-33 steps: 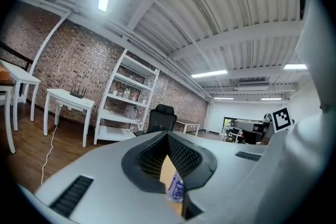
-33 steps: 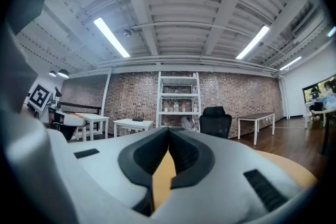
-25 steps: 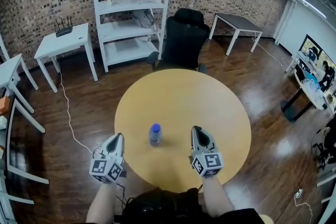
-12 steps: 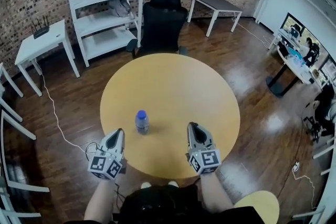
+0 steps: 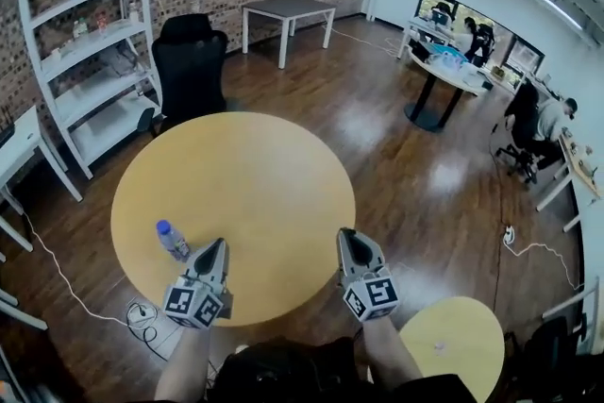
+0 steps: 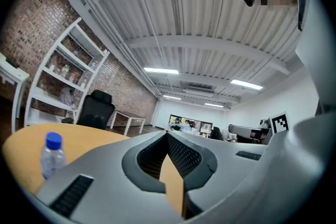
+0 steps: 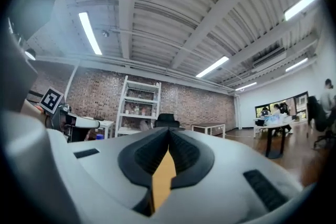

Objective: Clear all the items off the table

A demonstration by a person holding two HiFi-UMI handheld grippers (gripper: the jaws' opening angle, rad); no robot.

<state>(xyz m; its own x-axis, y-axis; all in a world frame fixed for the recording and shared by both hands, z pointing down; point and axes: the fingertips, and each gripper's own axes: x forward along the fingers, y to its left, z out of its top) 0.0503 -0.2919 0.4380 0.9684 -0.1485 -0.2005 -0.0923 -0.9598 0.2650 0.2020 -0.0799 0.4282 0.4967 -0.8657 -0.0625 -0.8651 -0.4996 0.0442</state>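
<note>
While both grippers hang at the near rim of the round table (image 5: 245, 175), the stock stands as follows.

- Round table: one. Yellow top, full circle in the head view.
- Bottle (image 5: 172, 240): one. Clear plastic, blue cap, upright on the table top, close to its near-left edge. It stands just left of the left gripper and apart from it. The left gripper view shows it off to the left of the jaws, not in line with them.
- Left gripper (image 5: 220, 245): one. Jaws closed tip to tip, nothing between them. The tips are above the near-left part of the top, with the marker cube out past the rim.
- Right gripper (image 5: 345, 235): one. Jaws pressed together, empty. The tips are at the near-right rim, with the marker cube over the floor.
- Black chair (image 5: 189, 61): one. Just beyond the far-left rim.
- White shelf unit (image 5: 80, 61): one. Against the brick wall, left of the chair.
- Grey-topped table (image 5: 288, 9): one. Well beyond the round table, by the far wall.
- Small round yellow top (image 5: 451, 340): one. Lower right, with a strip of floor between it and the round table.
- Power strip (image 5: 142, 310): one. On the floor beside the near-left rim, with a white cable running off left.
- Wood floor (image 5: 406, 175): a broad open stretch right of the round table and on its far side.
</note>
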